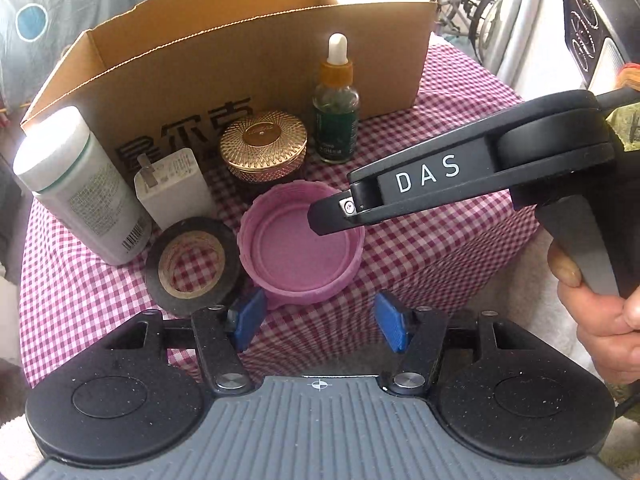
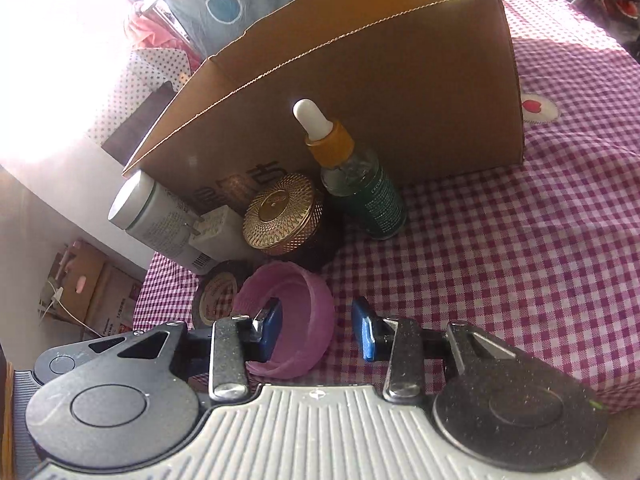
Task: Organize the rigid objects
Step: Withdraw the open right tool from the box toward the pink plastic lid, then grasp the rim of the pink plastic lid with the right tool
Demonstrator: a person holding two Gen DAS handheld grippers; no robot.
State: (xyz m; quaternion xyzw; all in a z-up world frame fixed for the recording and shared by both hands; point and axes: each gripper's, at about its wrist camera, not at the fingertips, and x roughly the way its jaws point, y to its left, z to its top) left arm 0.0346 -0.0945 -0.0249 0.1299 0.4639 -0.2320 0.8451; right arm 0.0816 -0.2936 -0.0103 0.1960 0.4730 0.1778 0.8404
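A pink plastic lid (image 1: 302, 246) lies open side up on the checked cloth; it also shows in the right wrist view (image 2: 298, 320). My right gripper (image 2: 318, 330) is open and straddles the lid's rim: its left pad sits inside the lid, its right pad outside. In the left wrist view the right gripper's finger (image 1: 332, 216) reaches in over the lid. My left gripper (image 1: 318, 322) is open and empty just in front of the lid. An open cardboard box (image 1: 240, 60) stands behind.
In front of the box stand a white bottle (image 1: 76, 184), a white charger (image 1: 174, 188), a black tape roll (image 1: 192, 266), a gold-lidded jar (image 1: 264, 146) and a green dropper bottle (image 1: 336, 108). The table edge drops off at the left.
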